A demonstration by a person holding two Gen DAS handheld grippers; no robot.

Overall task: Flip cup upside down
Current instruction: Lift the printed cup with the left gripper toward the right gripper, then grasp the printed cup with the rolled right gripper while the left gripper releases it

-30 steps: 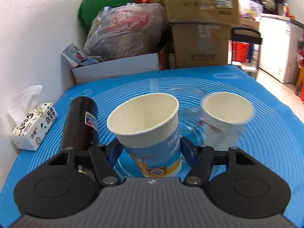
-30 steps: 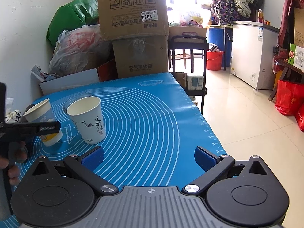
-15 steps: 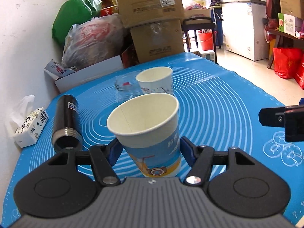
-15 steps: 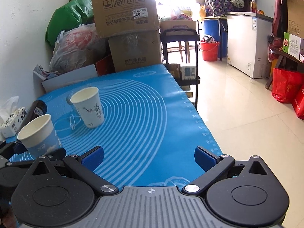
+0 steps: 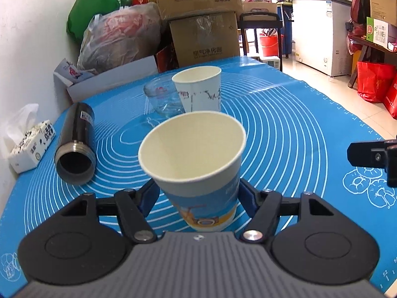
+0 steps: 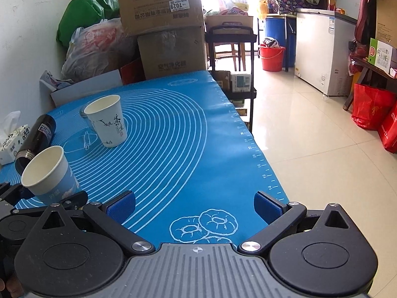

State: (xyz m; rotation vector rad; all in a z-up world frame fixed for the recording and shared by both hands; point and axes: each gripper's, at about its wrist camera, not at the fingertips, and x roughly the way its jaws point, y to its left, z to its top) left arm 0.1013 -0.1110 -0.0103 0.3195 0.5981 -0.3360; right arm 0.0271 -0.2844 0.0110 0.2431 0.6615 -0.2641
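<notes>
My left gripper (image 5: 198, 196) is shut on a blue-printed paper cup (image 5: 196, 164), mouth up and tilted slightly, held above the blue mat (image 5: 285, 129). The same cup shows in the right wrist view (image 6: 48, 173), at the far left, gripped by the left gripper (image 6: 47, 197). A second white paper cup (image 5: 198, 88) with ink drawings stands upright farther back; it also shows in the right wrist view (image 6: 108, 120). My right gripper (image 6: 194, 206) is open and empty near the mat's front right edge.
A black flask (image 5: 75, 141) lies on its side at left, mouth toward me. A glass bowl (image 5: 161, 96) sits behind the white cup. A tissue box (image 5: 32, 141) lies by the wall. Cardboard boxes (image 5: 201, 17) and bags stand behind the table. Floor lies right.
My left gripper has drawn back toward me with the blue cup, which now tilts slightly. The white cup and flask look farther away. The right gripper has also drawn back, staying open.
</notes>
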